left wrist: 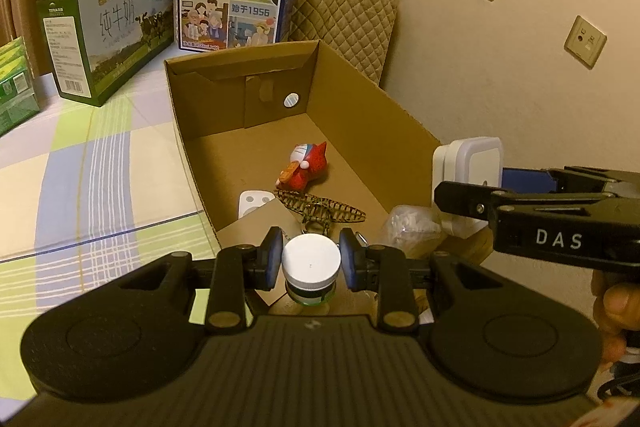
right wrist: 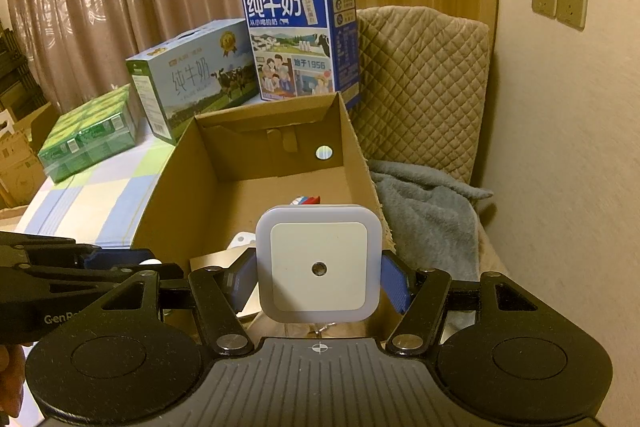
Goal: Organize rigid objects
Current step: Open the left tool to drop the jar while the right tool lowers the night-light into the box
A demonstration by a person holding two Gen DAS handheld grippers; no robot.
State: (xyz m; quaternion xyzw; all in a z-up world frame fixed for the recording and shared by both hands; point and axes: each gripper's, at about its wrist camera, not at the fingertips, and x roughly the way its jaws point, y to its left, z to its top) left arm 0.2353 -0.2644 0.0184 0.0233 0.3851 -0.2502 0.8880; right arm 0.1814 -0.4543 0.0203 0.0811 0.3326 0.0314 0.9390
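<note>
Tools hover at the box mouth, left tool clamping a bottle, right tool gripping a nightlight, likely for dropping in.

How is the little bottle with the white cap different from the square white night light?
The small white-capped bottle is round with a ribbed screw cap; the square white night light is flat-faced with rounded corners and a tiny dot in the middle. The bottle sits in the left gripper, the night light in the right gripper, whose jaws stand wider. Both are white, gripped, and hover near the open cardboard box.
</note>
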